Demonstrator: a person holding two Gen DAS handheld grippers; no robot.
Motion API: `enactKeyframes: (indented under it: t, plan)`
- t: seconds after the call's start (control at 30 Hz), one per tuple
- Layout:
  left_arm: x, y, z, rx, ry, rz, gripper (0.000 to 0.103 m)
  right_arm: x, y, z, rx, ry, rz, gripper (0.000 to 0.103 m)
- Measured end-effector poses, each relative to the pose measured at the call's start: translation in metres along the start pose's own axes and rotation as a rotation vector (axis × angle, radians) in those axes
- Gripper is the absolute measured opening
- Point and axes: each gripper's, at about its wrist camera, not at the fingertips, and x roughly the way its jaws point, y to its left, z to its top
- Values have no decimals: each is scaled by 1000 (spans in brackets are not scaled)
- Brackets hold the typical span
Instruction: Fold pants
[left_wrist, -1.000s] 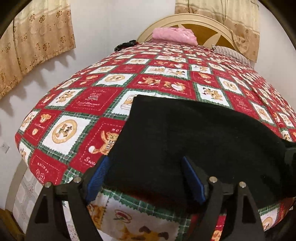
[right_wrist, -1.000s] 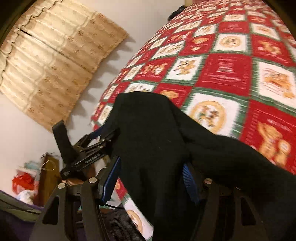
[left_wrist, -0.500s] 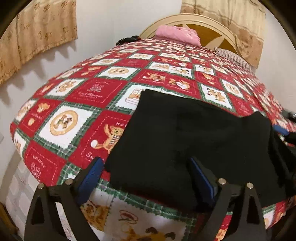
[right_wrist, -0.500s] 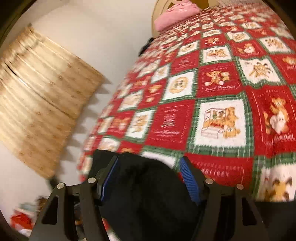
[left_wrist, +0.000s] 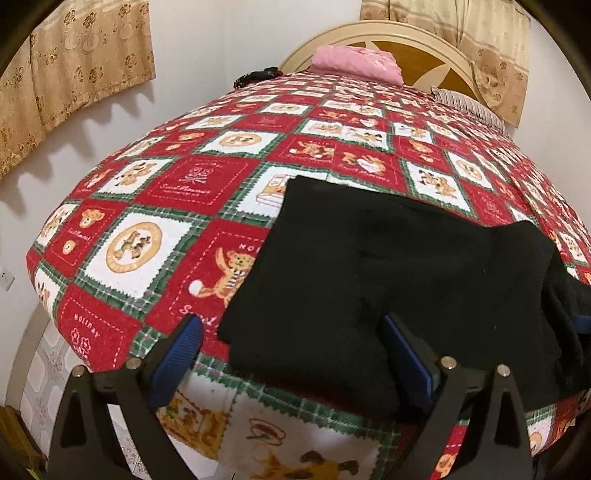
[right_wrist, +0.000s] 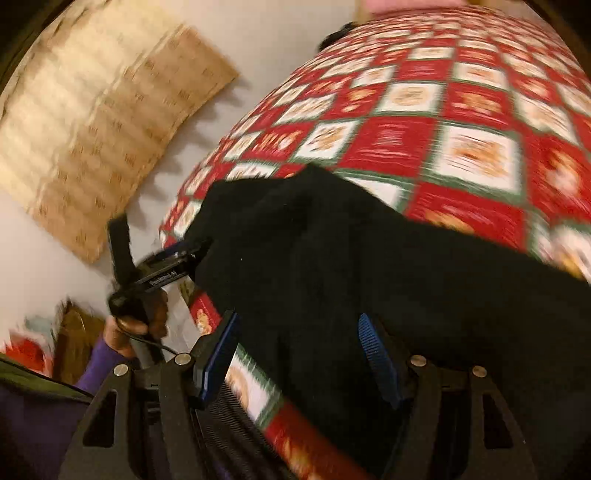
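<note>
My left gripper (left_wrist: 295, 350) has its fingers spread wide, straddling the near left corner of the black pants (left_wrist: 388, 273), nothing pinched. My right gripper (right_wrist: 299, 354) is spread too, over the pants' (right_wrist: 369, 266) near edge; that view is blurry. Pants lie folded flat at the foot of the bed on a red teddy-bear quilt (left_wrist: 184, 192). Beyond: pink pillow (left_wrist: 354, 64), round headboard (left_wrist: 417, 40), beige curtains (left_wrist: 74, 55), white wall (left_wrist: 221, 44).

Home bedroom, quilted bed (left_wrist: 221, 192), headboard (left_wrist: 417, 48), curtains (left_wrist: 74, 62)
</note>
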Motion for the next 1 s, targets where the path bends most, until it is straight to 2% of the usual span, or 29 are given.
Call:
enactKeyframes:
  t: [0.07, 0.13, 0.23, 0.3, 0.37, 0.43, 0.47, 0.53, 0.6, 0.7, 0.73, 0.77, 0.8, 0.87, 1.0]
  plan:
    - [1, -2, 1, 9, -1, 5, 100, -34, -9, -9, 43, -109, -45, 69]
    - [1, -3, 4, 12, 3, 16, 100, -83, -20, -13, 81, -258, -159, 68]
    - [2, -6, 7, 23, 0, 35, 100, -155, -47, -8, 180, -447, -417, 69]
    - [2, -7, 6, 17, -2, 42, 100, -188, -75, 3, 277, -497, -611, 68]
    - [2, -8, 6, 8, -4, 44, 100, -207, -112, 21, 344, -480, -810, 68]
    - [3, -7, 6, 1, -3, 40, 100, -209, -154, 39, 397, -400, -967, 68]
    - [3, -7, 6, -1, 0, 39, 100, -209, -170, 43, 422, -369, -1011, 68]
    - [4, -6, 7, -3, 6, 38, 101, -197, -209, 49, 538, -240, -1197, 68]
    - [4, -7, 7, 0, 6, 42, 102, -193, -232, 43, 600, -192, -1207, 68]
    - [4, -7, 7, 4, 4, 49, 103, -197, -237, 38, 578, -207, -1198, 66]
    - [5, -7, 7, 4, 6, 48, 103, -201, -234, 37, 576, -218, -1183, 45]
    - [5, -6, 8, 3, 9, 44, 103, -206, -234, 35, 576, -222, -1175, 13]
    - [5, -6, 9, 2, 12, 43, 103, -214, -233, 31, 576, -232, -1150, 7]
    - [5, -7, 9, 2, 13, 48, 103, -222, -224, 28, 568, -266, -1079, 6]
    - [4, -9, 8, 9, 8, 66, 103, -269, -176, -10, 518, -476, -936, 6]
